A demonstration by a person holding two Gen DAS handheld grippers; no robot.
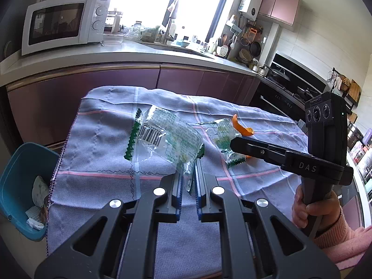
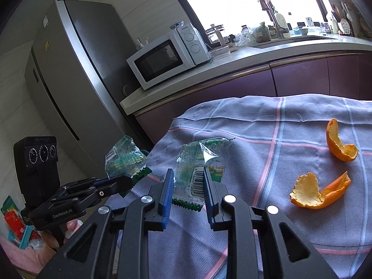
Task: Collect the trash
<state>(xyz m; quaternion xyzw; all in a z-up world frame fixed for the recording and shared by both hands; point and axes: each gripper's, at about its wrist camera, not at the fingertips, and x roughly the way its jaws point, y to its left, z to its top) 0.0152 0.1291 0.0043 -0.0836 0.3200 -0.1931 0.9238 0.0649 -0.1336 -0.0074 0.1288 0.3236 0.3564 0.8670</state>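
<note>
two wrappers in play: left gripper (image 1: 188,181) pinches one wrapper (image 1: 162,137) aloft, ready for the bin (image 1: 14,186). right gripper (image 2: 188,186) gapes, straddling the second wrapper (image 2: 200,162) on the cloth (image 2: 279,232).

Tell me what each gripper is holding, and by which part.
The left gripper is shut on a clear green-printed plastic wrapper, pinching its near edge. The right gripper is open, straddling a second green-printed wrapper, holding nothing.
</note>
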